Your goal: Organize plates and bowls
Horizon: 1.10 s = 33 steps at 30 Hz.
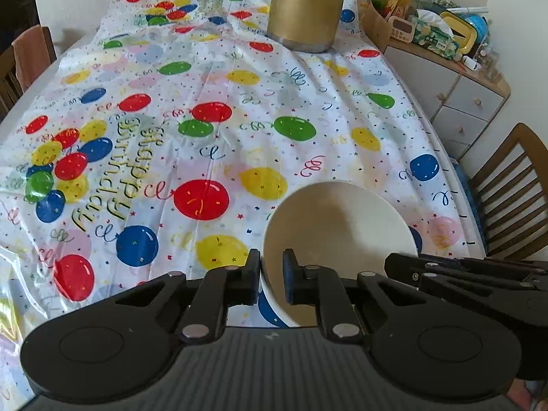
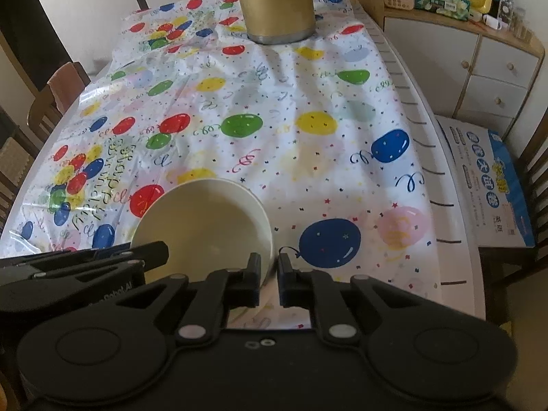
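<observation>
A cream bowl is held above the balloon-print tablecloth, tilted. My left gripper is shut on the bowl's left rim, one finger outside and one inside. My right gripper is shut on the same bowl at its right rim. Each gripper shows in the other's view: the right one at the right edge of the left wrist view, the left one at the left edge of the right wrist view. No plates are in view.
A gold thermos jug stands at the table's far end. A drawer cabinet with clutter on top is at the right. Wooden chairs stand on both sides. A printed box lies beside the table's right edge.
</observation>
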{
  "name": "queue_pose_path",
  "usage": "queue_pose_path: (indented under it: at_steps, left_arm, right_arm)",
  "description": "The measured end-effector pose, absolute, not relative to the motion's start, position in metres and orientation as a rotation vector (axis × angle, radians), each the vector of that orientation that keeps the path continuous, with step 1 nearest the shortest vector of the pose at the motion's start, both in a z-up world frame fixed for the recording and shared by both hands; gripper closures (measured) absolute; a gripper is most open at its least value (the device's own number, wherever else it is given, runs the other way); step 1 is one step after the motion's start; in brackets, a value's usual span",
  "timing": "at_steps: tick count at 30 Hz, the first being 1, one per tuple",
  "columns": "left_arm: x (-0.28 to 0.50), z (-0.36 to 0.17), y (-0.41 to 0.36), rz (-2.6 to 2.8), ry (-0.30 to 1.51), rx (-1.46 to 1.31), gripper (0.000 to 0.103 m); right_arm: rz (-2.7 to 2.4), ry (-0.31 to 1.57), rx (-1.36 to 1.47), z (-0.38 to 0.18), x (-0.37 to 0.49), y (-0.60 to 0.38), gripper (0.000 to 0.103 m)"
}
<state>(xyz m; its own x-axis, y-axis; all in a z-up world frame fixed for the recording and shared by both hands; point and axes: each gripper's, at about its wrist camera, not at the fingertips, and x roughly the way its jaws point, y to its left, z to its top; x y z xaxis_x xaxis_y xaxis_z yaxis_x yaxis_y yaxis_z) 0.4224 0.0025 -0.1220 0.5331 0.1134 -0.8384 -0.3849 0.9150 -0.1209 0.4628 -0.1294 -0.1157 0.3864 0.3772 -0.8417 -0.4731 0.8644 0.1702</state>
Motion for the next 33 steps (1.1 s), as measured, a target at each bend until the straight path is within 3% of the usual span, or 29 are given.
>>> queue_pose_path:
  at_steps: [16,33]
  left_arm:
    - [0.384,-0.070,-0.014,0.278,0.920,-0.300,0.090]
    - [0.289,-0.023,-0.040,0.193,0.896,-0.251,0.090]
  right_arm:
    - [0.529,0.968,-0.081,-0.064,0.425,-0.148,0.095]
    - [0.497,0.942,-0.064,-0.020,0.328,-0.178,0.095]
